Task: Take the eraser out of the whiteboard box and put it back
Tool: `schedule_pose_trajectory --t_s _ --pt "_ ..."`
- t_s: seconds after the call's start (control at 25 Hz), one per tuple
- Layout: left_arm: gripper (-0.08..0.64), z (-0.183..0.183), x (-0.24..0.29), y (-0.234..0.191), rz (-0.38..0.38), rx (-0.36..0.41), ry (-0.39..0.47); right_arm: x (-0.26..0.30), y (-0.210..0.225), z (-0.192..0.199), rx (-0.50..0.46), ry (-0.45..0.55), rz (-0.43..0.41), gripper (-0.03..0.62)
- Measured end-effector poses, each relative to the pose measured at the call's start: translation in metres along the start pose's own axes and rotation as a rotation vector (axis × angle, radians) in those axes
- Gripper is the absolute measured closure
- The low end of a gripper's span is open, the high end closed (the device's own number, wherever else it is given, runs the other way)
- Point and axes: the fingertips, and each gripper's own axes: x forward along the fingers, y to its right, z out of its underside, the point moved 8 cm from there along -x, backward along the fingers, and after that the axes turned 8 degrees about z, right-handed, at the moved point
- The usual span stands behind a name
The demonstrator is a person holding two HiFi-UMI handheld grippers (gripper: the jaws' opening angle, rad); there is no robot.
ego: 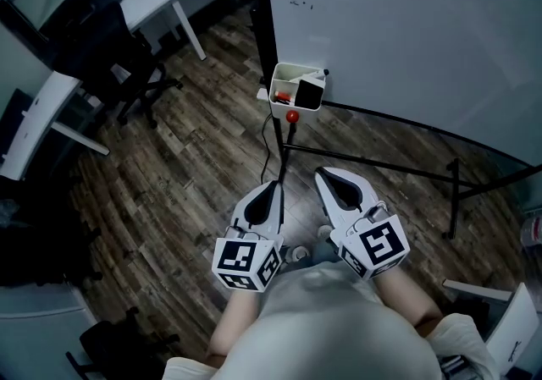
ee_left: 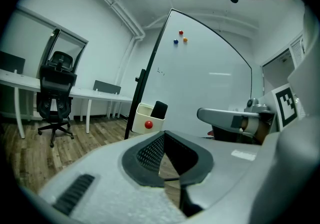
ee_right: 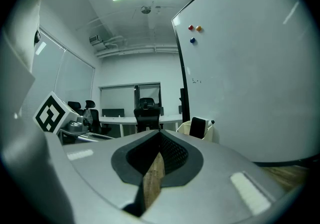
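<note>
Inside the whiteboard box [ego: 284, 80] the eraser [ego: 309, 93] stands upright against the right-hand wall, its dark face turned my way. The box itself sits at the lower left edge of the whiteboard [ego: 406, 23]. A red knob [ego: 292, 116] sits just under the box. To the left of the eraser there is something small and red in the box that I can't identify.

Both grippers are well short of the box, on my side of it, above the wood floor [ego: 169, 175]. The left gripper [ego: 275, 189] is below the box and the right gripper [ego: 324, 175] is below and a little to the right of it. Each has its jaws closed tip to tip with nothing between them, and only floorboards show through the gap behind the tips. An office chair [ego: 127, 74] stands far to the left of the box.
</note>
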Motion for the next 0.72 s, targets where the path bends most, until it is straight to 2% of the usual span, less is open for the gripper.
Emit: schedule_pose_trajectory --t_s 0.4,0.72 --pt "0.555 -0.008 0.026 -0.009 0.0 -0.004 -0.006 0.021 0.033 -0.009 -0.014 0.006 0.021 0.584" --pt "0.555 -0.019 0.052 -0.019 -0.011 0.002 -0.008 0.043 0.058 -0.019 -0.025 0.011 0.0 0.564"
